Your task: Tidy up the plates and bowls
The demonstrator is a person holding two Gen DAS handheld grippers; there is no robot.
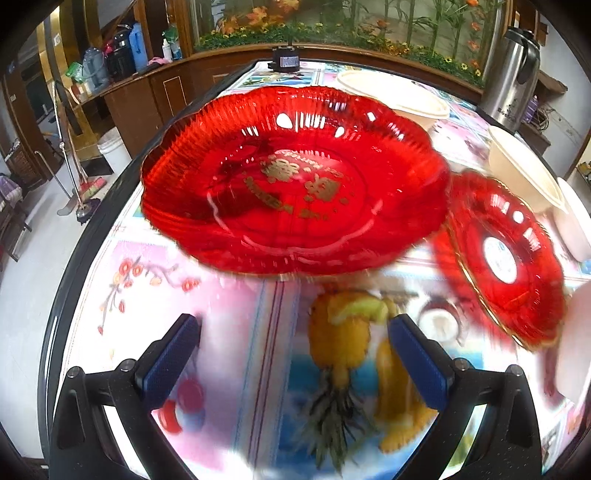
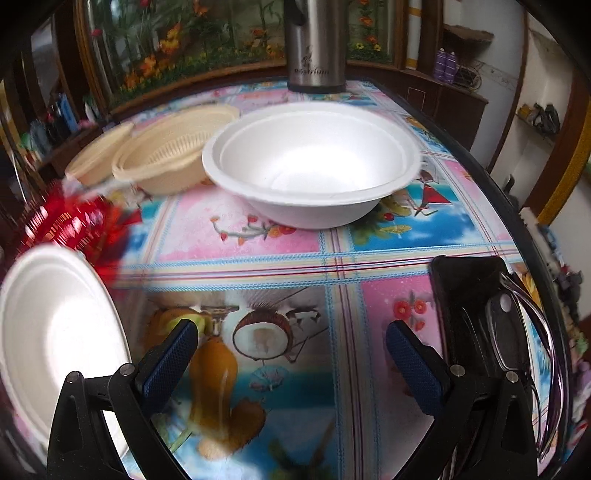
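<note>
Fruit-print tablecloth (image 2: 280,236), steel thermos (image 2: 316,44), wood-framed flower display (image 1: 332,33) behind.

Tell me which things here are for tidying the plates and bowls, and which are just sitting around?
For the job: large red plate, small red plate, white bowl, white plate, beige bowls.

Just sitting around: steel flask, phone, glasses.

Two red plates (image 1: 291,181) (image 1: 498,258); two cream baskets (image 2: 177,147) (image 2: 98,155); two white bowls (image 2: 314,158) (image 2: 55,332); one flask (image 2: 316,44)
</note>
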